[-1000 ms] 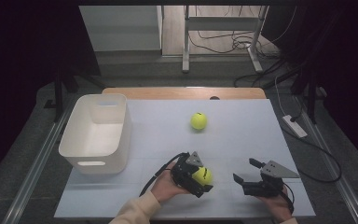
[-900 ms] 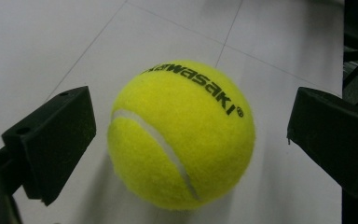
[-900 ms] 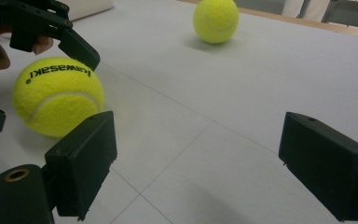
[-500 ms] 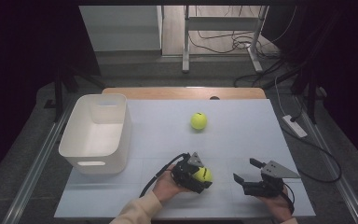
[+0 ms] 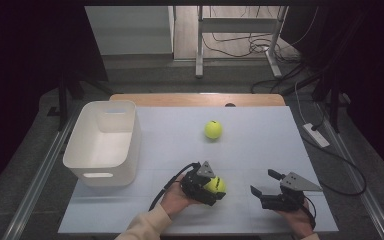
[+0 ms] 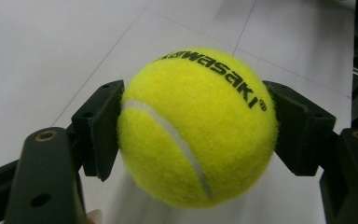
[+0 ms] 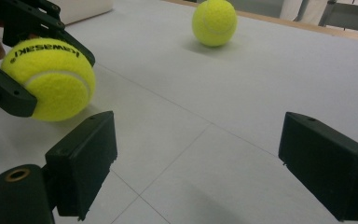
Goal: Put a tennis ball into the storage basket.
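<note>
Ball [image 6: 198, 128] now clenched in L tongs [image 5: 211, 186]; R tongs [image 5: 265, 183] released, idle. Bin [image 5: 82, 150] empty; 2nd ball [image 5: 213, 129] far, untouched.

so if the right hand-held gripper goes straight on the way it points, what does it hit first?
Probably nothing: the right hand-held gripper has open jaws and bare table ahead. The loose tennis ball sits slightly left of its line, and the held tennis ball further left. Depth unclear.

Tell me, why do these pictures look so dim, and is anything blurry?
High view: dark surroundings, the table evenly lit, the far ball throws a soft shadow. Left gripper view: the held ball is sharp, the floor behind is blurred. Right gripper view: its own claw looks slightly soft.
</note>
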### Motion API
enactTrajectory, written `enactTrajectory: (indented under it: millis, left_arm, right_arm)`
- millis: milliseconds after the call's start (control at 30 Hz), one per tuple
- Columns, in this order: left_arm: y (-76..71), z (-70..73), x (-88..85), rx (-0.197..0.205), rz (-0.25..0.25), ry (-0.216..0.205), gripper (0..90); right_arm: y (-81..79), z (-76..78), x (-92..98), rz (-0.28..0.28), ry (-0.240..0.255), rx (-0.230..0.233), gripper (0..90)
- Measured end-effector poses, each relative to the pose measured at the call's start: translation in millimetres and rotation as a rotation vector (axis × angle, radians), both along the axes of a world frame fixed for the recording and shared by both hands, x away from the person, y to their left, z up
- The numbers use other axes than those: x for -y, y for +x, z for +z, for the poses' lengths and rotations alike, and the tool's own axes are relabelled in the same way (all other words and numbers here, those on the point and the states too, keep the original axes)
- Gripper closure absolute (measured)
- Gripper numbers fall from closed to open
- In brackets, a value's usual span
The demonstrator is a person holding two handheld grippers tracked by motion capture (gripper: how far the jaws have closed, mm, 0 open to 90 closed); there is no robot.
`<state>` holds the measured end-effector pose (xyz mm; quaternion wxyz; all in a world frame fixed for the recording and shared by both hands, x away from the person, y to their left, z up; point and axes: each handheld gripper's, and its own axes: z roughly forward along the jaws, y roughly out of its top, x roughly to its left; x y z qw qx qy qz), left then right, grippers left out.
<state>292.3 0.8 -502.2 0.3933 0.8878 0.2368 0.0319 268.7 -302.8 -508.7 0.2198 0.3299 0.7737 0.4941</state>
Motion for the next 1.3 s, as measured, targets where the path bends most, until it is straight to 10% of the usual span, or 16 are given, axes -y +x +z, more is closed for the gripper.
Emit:
enactTrajectory:
  millis: [1300]
  left_arm:
    - [-2.6,45.7,-49.2,0.11,0.103,-0.119,26.7]
  right_arm:
    - [-0.7,0.7,-0.6,0.0,0.002,0.006,11.6]
